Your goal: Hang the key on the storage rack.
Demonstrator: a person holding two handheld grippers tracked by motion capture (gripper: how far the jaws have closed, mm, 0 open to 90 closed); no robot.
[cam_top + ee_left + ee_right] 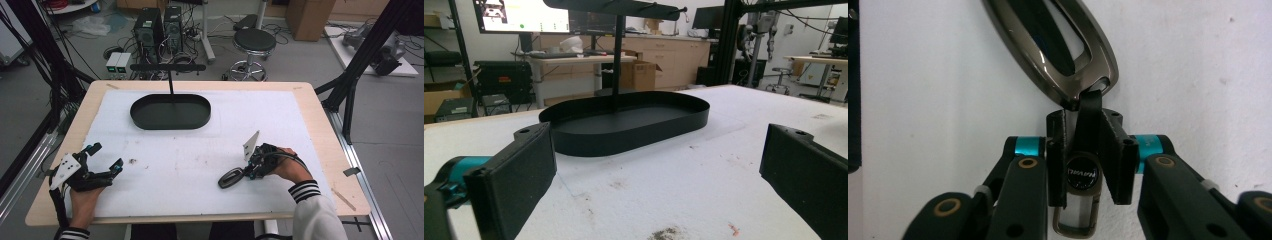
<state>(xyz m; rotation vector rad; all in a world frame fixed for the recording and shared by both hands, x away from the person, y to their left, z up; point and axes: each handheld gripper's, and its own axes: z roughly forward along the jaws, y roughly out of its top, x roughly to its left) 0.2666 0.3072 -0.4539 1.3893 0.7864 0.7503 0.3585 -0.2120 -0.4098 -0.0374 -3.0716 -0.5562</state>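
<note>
— Right gripper (245,172) first, from the high view: it lies low over the white mat (200,165) on the near right, and a dark metal key fob (230,177) sticks out from its tip toward the left.

— And the other hand?

— Left gripper (102,162) rests at the near left edge of the table (320,130), jaws spread wide, nothing between them. A black oval tray (170,111) with an upright post sits at the far middle of the mat, well apart from both.

— What about the left gripper view?

— Two black pads stand far apart at the picture's sides, bare mat between them, and the tray lies ahead beyond them.

— And the right gripper view?

— That one settles it. The jaws are drawn close together on the fob's black strap (1089,117), with its round badge and metal clip down between them. The fob's glossy body lies flat on the mat just past the fingertips.
</note>
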